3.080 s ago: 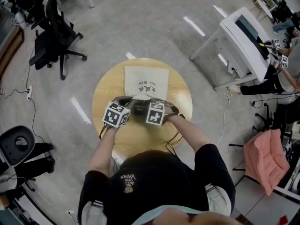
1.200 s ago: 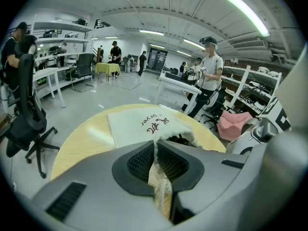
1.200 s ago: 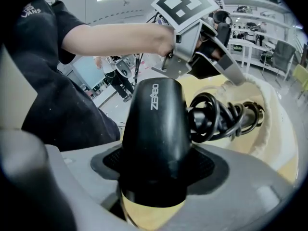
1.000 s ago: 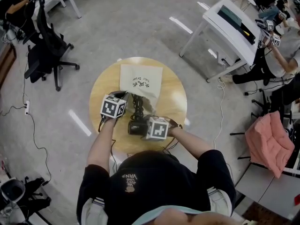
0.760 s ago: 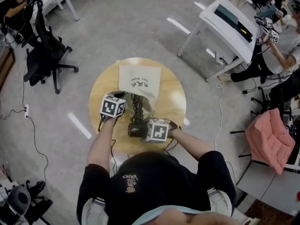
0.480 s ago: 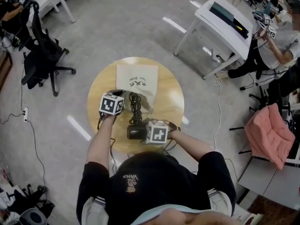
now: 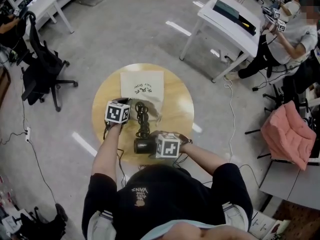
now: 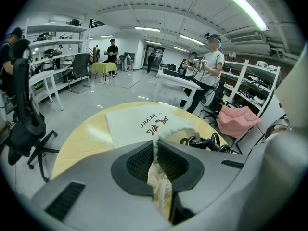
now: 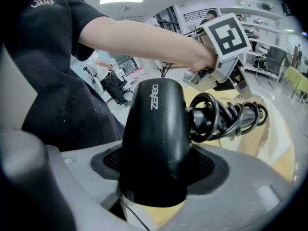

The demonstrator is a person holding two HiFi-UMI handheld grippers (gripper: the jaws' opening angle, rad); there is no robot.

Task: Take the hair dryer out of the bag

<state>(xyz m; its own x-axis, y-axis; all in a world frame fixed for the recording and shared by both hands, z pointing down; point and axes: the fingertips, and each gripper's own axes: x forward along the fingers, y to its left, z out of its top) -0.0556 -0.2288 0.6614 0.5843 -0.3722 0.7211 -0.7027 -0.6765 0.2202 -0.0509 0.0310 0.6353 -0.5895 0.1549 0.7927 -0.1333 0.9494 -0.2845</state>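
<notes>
A white cloth bag [image 7: 142, 83] with black print lies flat on the far half of the round wooden table [image 7: 177, 101]. My left gripper [image 7: 126, 103] is shut on the cloth at the bag's mouth [image 8: 159, 174], the fabric pinched between its pads. The black hair dryer [image 7: 143, 145] is outside the bag near the table's front edge, its barrel [image 9: 156, 134] clamped by my right gripper [image 7: 153, 143]. Its handle, wrapped in coiled black cord [image 7: 142, 115], reaches back toward the bag's mouth. In the right gripper view the cord [image 9: 225, 117] stretches toward the left gripper's marker cube [image 9: 226, 34].
The table is small, with its rim just in front of the dryer. A black office chair [image 7: 40, 64] stands on the floor at left. At back right are a white desk [image 7: 227, 19] and a person [image 7: 292, 31]. A pink cloth [image 7: 289, 134] hangs on a chair at right.
My right gripper has drawn the hair dryer away from the bag toward the table's near edge, and the corded handle trails out behind it. The left gripper has stayed put on the bag's mouth.
</notes>
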